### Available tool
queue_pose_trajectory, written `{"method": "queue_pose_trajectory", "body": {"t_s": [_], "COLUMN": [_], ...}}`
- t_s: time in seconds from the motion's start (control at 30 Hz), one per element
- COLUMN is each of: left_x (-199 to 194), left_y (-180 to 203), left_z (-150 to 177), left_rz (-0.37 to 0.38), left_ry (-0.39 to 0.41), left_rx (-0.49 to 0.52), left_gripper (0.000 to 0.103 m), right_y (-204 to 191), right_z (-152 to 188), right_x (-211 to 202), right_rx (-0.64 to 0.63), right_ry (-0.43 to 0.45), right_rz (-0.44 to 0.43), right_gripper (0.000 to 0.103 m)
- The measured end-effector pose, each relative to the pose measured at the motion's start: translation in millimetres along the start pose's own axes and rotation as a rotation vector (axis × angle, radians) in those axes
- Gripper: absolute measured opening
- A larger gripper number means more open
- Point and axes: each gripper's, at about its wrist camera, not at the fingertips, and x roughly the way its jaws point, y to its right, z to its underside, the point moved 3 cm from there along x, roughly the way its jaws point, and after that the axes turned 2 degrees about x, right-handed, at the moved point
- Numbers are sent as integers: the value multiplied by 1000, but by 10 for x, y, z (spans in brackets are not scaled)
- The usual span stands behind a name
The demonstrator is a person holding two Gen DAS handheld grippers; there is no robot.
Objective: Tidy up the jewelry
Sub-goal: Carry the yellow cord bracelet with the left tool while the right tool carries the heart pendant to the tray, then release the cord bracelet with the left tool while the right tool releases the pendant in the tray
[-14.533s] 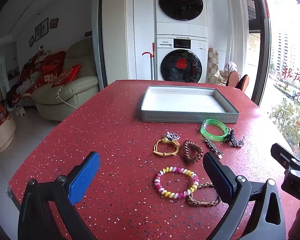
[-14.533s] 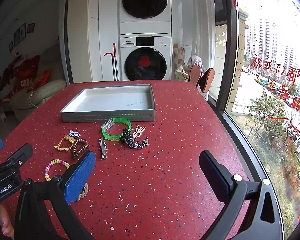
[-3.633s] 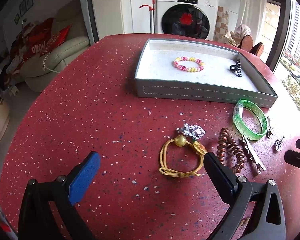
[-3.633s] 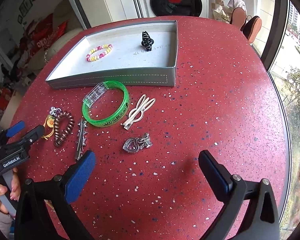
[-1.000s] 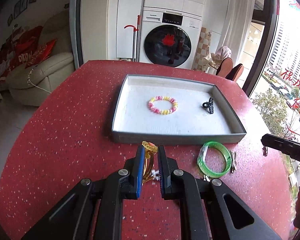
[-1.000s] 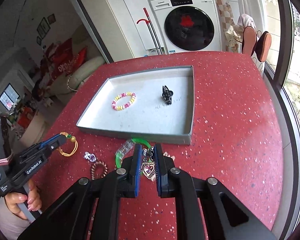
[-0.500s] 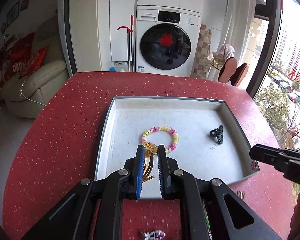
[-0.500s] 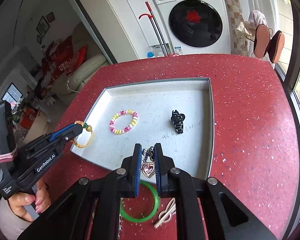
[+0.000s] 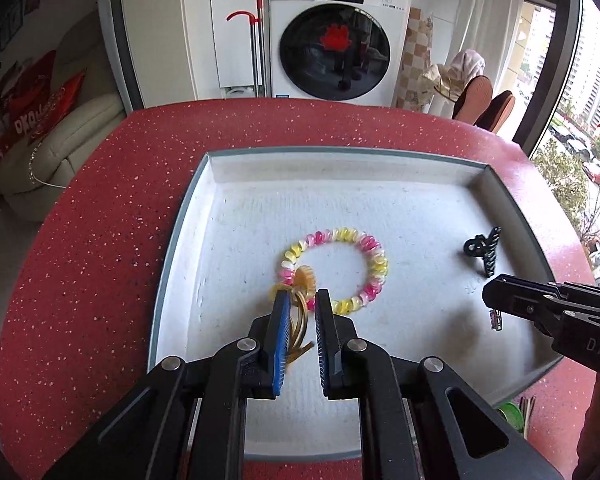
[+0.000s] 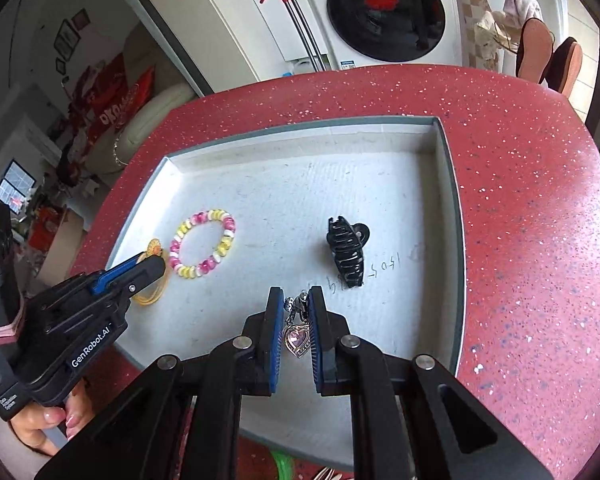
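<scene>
Both grippers have advanced from the tray's near edge to positions over its floor since half a second ago, each carrying its item with it. Left gripper (image 9: 300, 298) is clamped on the yellow tie (image 9: 298, 312), which hangs between the blue pads with its bead (image 9: 303, 276) projecting forward, just beside or over the near-left arc of the bead bracelet (image 9: 334, 270). Whether tie and bracelet touch cannot be determined. Right gripper (image 10: 294, 300) is clamped on the heart charm (image 10: 297, 338) by its upper links, so the heart dangles free between the jaws. This grip keeps the pendant clear of the tray (image 10: 446, 184) floor until release.

Both items are held low over the tray because it is the collection point; the bracelet and black clip (image 10: 346, 248) already lie inside. The charm hangs near the clip, at its near-left side, apart from it.

Judgement: the release step is imminent for both hands. Risk: the tie may land overlapping the bracelet. A green bangle (image 10: 280, 464) remains outside, beyond the near wall.
</scene>
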Motion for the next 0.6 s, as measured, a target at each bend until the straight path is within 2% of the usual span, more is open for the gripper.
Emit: {"method": "queue_pose_trajectory", "body": {"t_s": [0.2, 0.53, 0.6], "left_x": [121, 154, 144], "left_y": [19, 104, 106], "left_z": [-65, -128, -118], "left_rz": [-35, -120, -119], "left_ry": [-1, 29, 29], "left_rx": [-1, 63, 65], "left_gripper": [31, 31, 31], "right_y": [45, -36, -28], "right_z": [-101, -143, -140], "right_x": [93, 130, 127], "right_rx": [-3, -53, -43], "right_ry": [15, 16, 9], "right_rz": [42, 86, 82], "right_gripper": [14, 16, 20]}}
